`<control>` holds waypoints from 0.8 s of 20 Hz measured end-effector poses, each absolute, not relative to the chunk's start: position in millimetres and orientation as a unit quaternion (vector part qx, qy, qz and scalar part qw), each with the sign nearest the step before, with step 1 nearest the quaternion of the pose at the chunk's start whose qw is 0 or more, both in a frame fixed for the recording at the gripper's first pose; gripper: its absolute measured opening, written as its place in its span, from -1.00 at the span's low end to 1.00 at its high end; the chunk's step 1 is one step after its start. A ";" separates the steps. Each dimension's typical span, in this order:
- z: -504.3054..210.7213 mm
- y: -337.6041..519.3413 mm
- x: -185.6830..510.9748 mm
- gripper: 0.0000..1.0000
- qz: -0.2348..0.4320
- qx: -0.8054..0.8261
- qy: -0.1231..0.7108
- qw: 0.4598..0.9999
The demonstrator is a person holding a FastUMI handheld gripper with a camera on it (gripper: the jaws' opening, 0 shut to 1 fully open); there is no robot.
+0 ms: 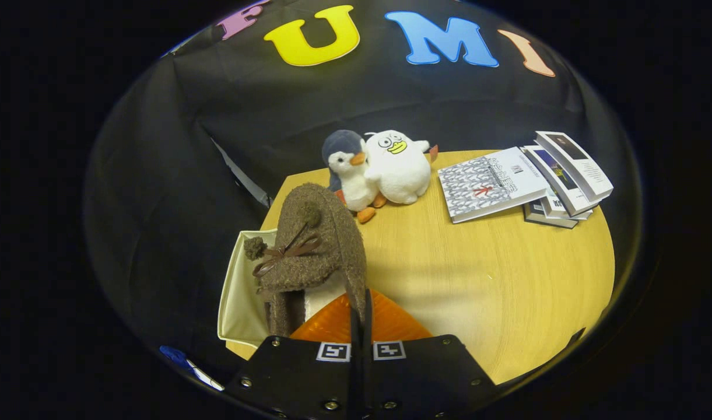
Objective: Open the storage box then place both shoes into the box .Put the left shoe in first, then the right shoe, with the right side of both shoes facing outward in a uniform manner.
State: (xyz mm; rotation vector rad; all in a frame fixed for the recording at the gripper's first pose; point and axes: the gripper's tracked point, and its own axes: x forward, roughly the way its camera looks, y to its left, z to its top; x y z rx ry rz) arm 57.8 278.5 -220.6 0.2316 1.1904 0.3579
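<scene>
Tongs (360,312): pressed nearly together, clamped on the brown shoe's back edge.
Shoe (315,245): one fuzzy brown shoe with a bow, held upright just ahead of the fingers, over the box's right rim.
Box (239,291): one cream storage box, open, at the surface's left edge.
Lid (390,321): orange, just beside the box, under the tongs.
Surface (507,280): round wood; wide bare stretch to the right of the shoe.
Plush toys: two, a penguin (349,169) and a white duck (399,166), touching at the far edge.
Books (525,181): a fanned pile, far right; number unclear.
</scene>
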 end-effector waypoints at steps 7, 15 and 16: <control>-220.9 334.3 55.0 -1.00 0.183 0.134 0.548 0.805; -224.2 373.2 62.3 -0.99 0.183 0.157 0.537 0.808; -224.1 375.0 61.3 -0.99 0.184 0.157 0.538 0.807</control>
